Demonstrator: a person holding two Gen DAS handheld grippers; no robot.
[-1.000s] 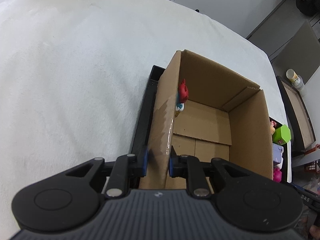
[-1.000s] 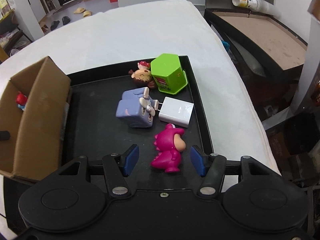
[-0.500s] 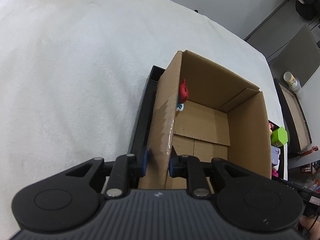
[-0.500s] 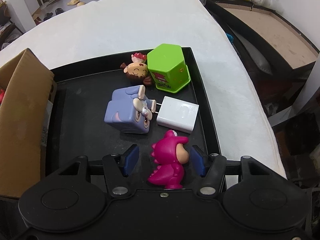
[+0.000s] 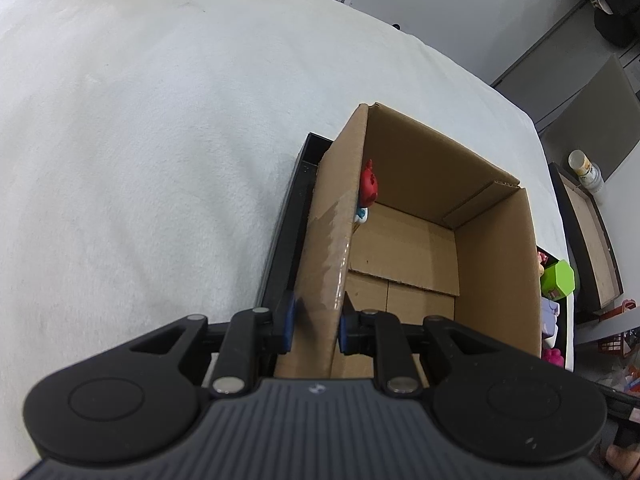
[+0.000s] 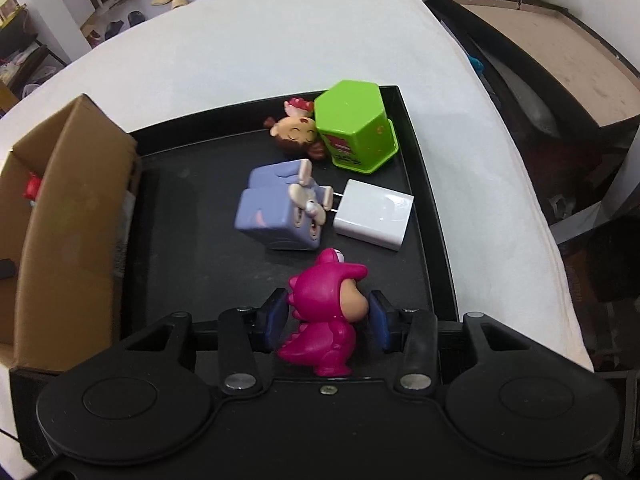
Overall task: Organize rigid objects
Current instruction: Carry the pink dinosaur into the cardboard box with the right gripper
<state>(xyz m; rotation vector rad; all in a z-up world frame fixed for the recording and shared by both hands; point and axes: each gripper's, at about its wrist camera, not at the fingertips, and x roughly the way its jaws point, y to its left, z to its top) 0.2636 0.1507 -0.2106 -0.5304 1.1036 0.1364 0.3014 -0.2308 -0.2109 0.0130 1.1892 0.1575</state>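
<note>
1. Progress: red toy (image 5: 368, 186) is sitting inside cardboard box (image 5: 496, 280); four toys are waiting at twelve o'clock on black tray (image 6: 424, 184).
2. Left gripper (image 5: 316, 320) is clamping the box wall.
3. Right gripper (image 6: 328, 320) is closing around pink dinosaur (image 6: 326, 312), pads not yet pressing.

Magenta dinosaur figurine (image 6: 326, 312) upright on black tray (image 6: 424, 208), open cardboard box (image 5: 432, 240) holding red toy (image 5: 368, 186)

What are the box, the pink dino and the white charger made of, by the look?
Box: corrugated cardboard, matte brown; fluted edge shows at the rim, glossy tape strip on one wall.
Pink dino: looks like moulded plastic or vinyl, smooth, slight sheen; can't tell which.
White charger: hard glossy plastic, bright highlight, metal prongs.
</note>
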